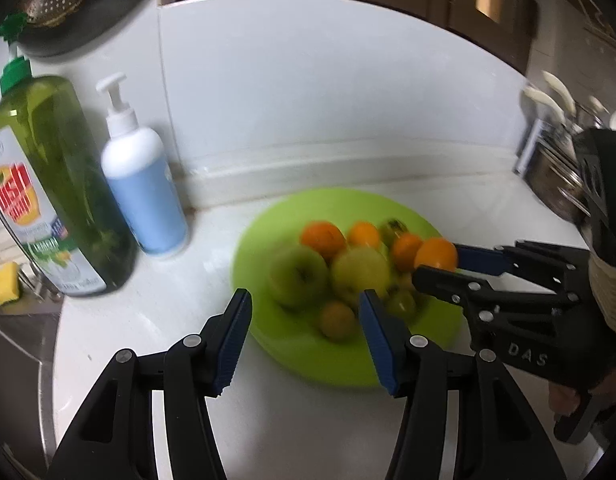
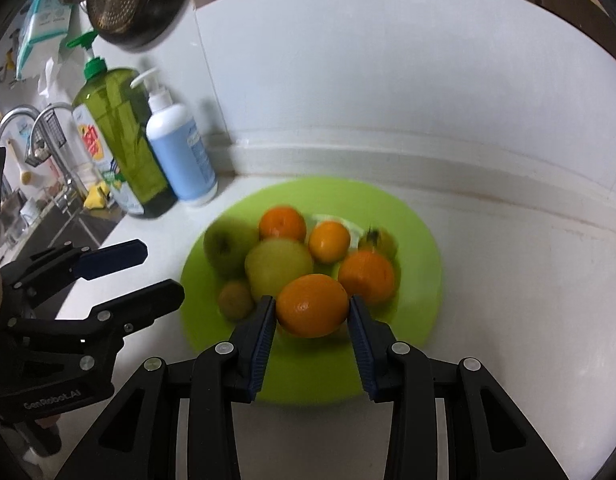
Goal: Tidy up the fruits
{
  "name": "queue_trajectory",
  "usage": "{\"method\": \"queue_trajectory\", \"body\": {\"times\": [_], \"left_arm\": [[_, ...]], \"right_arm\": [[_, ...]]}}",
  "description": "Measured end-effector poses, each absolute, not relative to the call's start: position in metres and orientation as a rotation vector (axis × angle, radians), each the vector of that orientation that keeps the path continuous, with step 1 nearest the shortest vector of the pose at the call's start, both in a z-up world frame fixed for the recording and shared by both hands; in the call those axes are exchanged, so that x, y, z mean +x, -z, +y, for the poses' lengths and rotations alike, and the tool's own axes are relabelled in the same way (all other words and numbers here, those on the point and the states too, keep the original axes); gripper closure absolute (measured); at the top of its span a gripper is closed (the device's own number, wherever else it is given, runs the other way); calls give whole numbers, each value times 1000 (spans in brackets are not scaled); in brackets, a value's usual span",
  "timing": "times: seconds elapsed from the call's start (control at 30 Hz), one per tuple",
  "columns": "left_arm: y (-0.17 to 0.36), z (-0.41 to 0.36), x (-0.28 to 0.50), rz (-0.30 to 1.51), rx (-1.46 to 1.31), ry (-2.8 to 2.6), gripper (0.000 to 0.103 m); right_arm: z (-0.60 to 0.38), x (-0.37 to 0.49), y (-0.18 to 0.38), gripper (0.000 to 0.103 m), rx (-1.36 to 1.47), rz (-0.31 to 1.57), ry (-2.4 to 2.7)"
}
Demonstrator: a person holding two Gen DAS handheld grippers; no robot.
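Two hand-held grippers are out in front of us, and one fruit is in the middle of being handled. Our right hand-held gripper [image 2: 312, 312] has an orange [image 2: 312, 306] sitting between its two blue pads, which seem to touch both sides, so we think it is gripped, just over the near part of the green plate [image 2: 424, 280]. We cannot tell if we are lifting the orange out or setting it down, because the fruit looks blurry. Our left hand-held gripper [image 1: 304, 320] is wide open with nothing in it, hanging over the near rim of the plate close to a green apple [image 1: 298, 276]. On the plate we also see more oranges, another pale green apple [image 2: 278, 266], a small brown fruit [image 2: 235, 299] and a yellowish fruit at the back. Next we need a soft, steady squeeze so the round orange does not roll out, and care not to bump the pile. The plate sits on a white surface [image 1: 148, 332] by a white wall. To the left stand a green soap bottle [image 1: 56, 200] and a white pump bottle [image 1: 144, 188], with a sink and taps [image 2: 24, 120] past them.
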State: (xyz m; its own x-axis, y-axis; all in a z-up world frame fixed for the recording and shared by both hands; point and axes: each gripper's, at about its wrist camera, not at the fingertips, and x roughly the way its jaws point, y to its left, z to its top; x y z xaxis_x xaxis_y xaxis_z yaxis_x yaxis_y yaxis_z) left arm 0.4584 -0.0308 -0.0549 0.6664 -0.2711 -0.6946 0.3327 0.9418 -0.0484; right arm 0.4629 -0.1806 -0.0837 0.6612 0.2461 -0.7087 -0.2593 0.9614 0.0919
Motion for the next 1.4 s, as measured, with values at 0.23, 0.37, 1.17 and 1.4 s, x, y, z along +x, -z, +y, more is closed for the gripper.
{"method": "queue_trajectory", "body": {"times": [0.23,0.37,1.17,1.4], "left_arm": [[47,-29,498,768,106,277,48],[49,-25,515,776,106,262,48],[49,-13,505,776,62,229,44],[31,-5,466,739,54,220,41]], "right_arm": [[-175,495,71,65,-27,775,-296],[-173,518,70,65,-21,790,-300],[-170,531,77,54,-28,801,-263],[-168,485,55,54,-16,757,-233]]}}
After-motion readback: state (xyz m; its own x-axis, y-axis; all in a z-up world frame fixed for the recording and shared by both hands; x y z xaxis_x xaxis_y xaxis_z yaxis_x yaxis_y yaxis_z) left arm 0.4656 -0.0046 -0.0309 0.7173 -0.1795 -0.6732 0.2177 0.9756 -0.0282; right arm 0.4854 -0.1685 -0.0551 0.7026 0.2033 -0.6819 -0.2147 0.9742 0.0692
